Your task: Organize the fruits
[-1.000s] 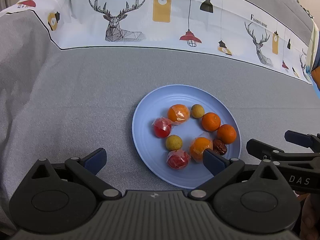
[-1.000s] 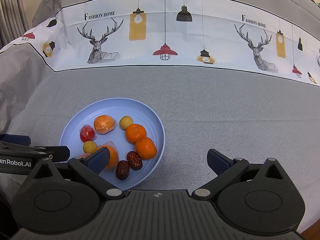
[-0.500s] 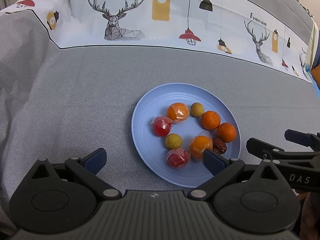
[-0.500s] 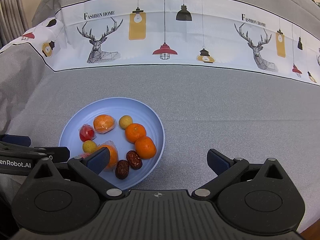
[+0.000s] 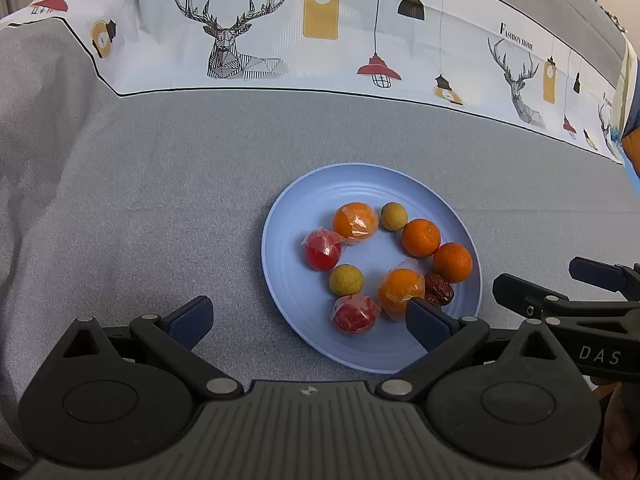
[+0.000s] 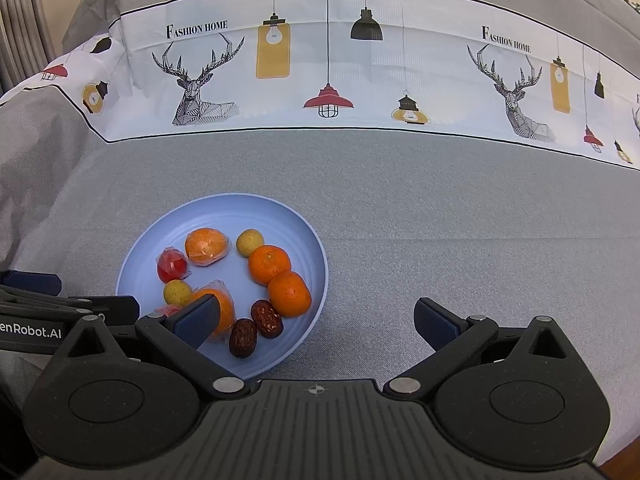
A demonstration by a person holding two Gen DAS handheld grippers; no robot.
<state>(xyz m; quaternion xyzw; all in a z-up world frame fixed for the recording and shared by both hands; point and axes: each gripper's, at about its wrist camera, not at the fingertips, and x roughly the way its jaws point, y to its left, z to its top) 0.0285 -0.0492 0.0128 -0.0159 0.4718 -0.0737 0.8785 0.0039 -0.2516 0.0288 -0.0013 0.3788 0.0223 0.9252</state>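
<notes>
Almost nothing has changed over the last second: the blue plate (image 5: 280, 216) has only drifted slightly in both views, so no fruit is being moved. The left gripper (image 5: 308, 322) and right gripper (image 6: 316, 320) both hang released and empty at the plate's near edge. All fruit lies on the plate: bare tangerines (image 6: 269, 264), wrapped ones (image 5: 355, 222), dates (image 6: 267, 318); the sorting looks finished or paused
</notes>
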